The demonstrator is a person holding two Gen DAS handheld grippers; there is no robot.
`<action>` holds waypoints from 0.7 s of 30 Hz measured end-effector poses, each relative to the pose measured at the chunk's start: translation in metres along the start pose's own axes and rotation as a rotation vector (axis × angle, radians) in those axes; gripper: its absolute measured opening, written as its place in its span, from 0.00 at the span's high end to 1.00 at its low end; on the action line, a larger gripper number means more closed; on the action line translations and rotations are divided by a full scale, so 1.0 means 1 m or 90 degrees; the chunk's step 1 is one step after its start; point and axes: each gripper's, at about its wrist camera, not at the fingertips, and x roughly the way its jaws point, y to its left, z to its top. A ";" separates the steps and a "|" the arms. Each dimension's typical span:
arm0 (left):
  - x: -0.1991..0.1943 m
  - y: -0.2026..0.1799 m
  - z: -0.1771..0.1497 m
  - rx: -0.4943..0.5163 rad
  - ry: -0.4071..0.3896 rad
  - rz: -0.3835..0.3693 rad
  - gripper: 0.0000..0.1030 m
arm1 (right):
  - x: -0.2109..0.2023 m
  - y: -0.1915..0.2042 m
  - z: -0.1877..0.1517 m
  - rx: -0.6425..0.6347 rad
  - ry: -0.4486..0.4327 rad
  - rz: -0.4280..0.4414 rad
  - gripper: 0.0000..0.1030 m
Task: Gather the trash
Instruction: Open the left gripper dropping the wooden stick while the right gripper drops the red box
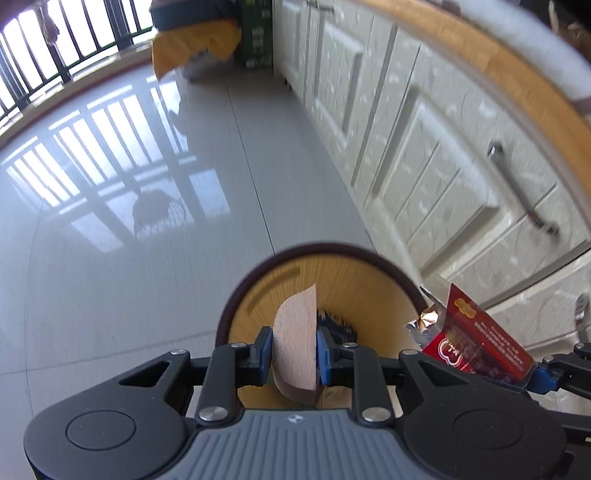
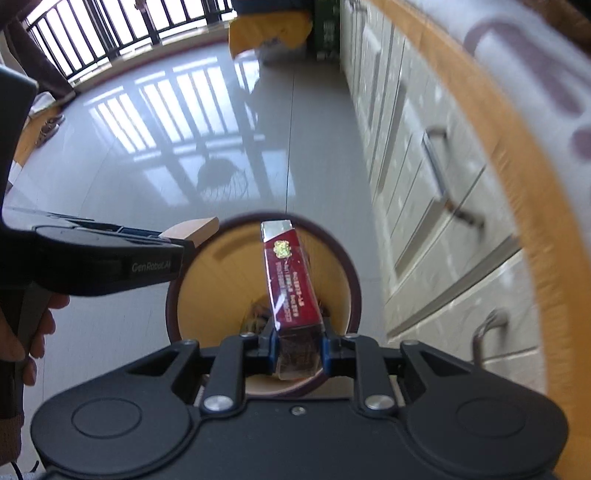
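A round waste bin (image 1: pixel 258 295) with a dark brown rim and a pale yellow ribbed inside stands on the floor, close to the foot of the cabinets, and both grippers hang over its mouth. At its bottom lies some dark crumpled rubbish (image 2: pixel 258 317), too blurred to name.

The left gripper (image 1: pixel 294 345) has its blue-padded jaws clamped on a flat, light tan wooden piece with a rounded edge (image 1: pixel 295 343), held upright above the bin's opening; in the right wrist view the same piece (image 2: pixel 195 229) juts out over the bin's left rim. A person's hand (image 2: pixel 33 332) grips the handle of that tool at the left edge of that view.

The right gripper (image 2: pixel 299 343) has its jaws closed tight on a dark red cigarette pack with gold print and a torn silver foil top (image 2: pixel 291 280), which points forward and down over the middle of the bin. From the left wrist view the pack (image 1: pixel 476 343) shows tilted just beside the bin's right rim.

The floor (image 1: pixel 147 221) is glossy pale grey tile with thin seams, mirroring the bars of a dark metal railing (image 1: pixel 55 48) set before bright daylight at the far end. Along the right runs a row of cream embossed cabinet doors (image 1: pixel 443 177) with grey metal bar handles (image 1: pixel 524 188), under a curved countertop with a yellow-orange edge (image 1: pixel 498 74). Far back, a yellow cloth (image 1: pixel 195 44) hangs beside a dark green box (image 1: pixel 258 33).
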 end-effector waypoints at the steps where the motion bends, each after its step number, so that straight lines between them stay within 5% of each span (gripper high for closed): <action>1: 0.005 0.000 -0.001 0.001 0.011 -0.002 0.74 | 0.004 0.000 0.000 0.000 0.009 0.002 0.78; 8: 0.028 -0.007 -0.005 0.028 0.060 -0.007 0.74 | 0.027 -0.004 -0.002 0.011 0.063 0.025 0.78; 18: 0.042 -0.007 -0.005 0.046 0.045 0.005 0.72 | 0.055 -0.002 0.002 0.020 0.097 0.038 0.78; 21: 0.043 -0.003 -0.004 0.047 0.040 0.021 0.59 | 0.060 -0.002 0.002 0.025 0.102 0.042 0.78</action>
